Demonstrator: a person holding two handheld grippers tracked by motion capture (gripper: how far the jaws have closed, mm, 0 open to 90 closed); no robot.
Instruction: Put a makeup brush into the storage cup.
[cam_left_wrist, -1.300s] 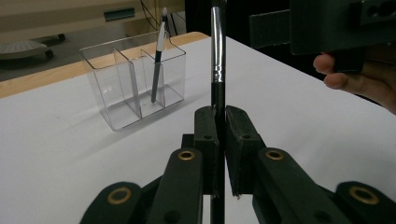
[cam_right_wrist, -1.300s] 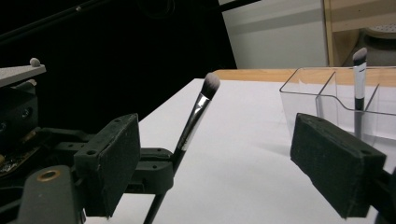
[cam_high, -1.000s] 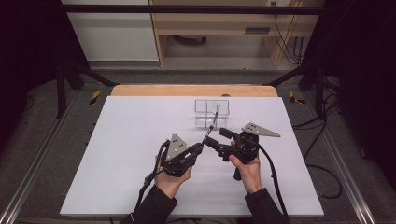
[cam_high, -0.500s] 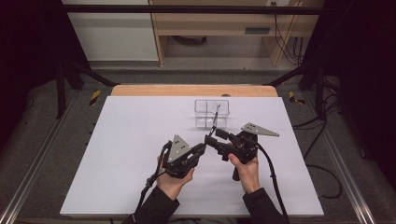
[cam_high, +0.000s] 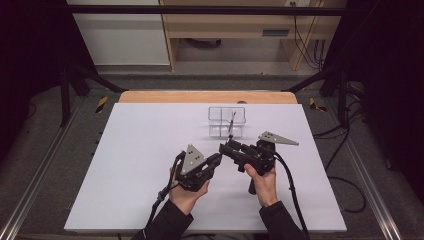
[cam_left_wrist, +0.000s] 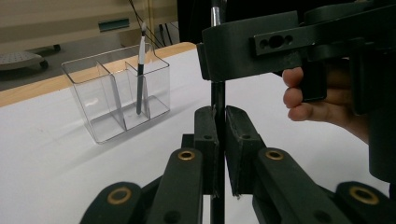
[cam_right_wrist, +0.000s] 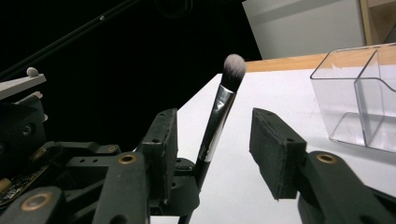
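Near the frame's centre the left gripper (cam_left_wrist: 218, 140) stood clamped on a makeup brush (cam_right_wrist: 218, 119), while the right gripper (cam_right_wrist: 212, 144), jaws half open and just closing around it without touching, might knock it askew before the handover.

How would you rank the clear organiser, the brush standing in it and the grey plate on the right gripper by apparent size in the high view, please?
1. clear organiser
2. grey plate, similar in length, though nearer the camera
3. brush
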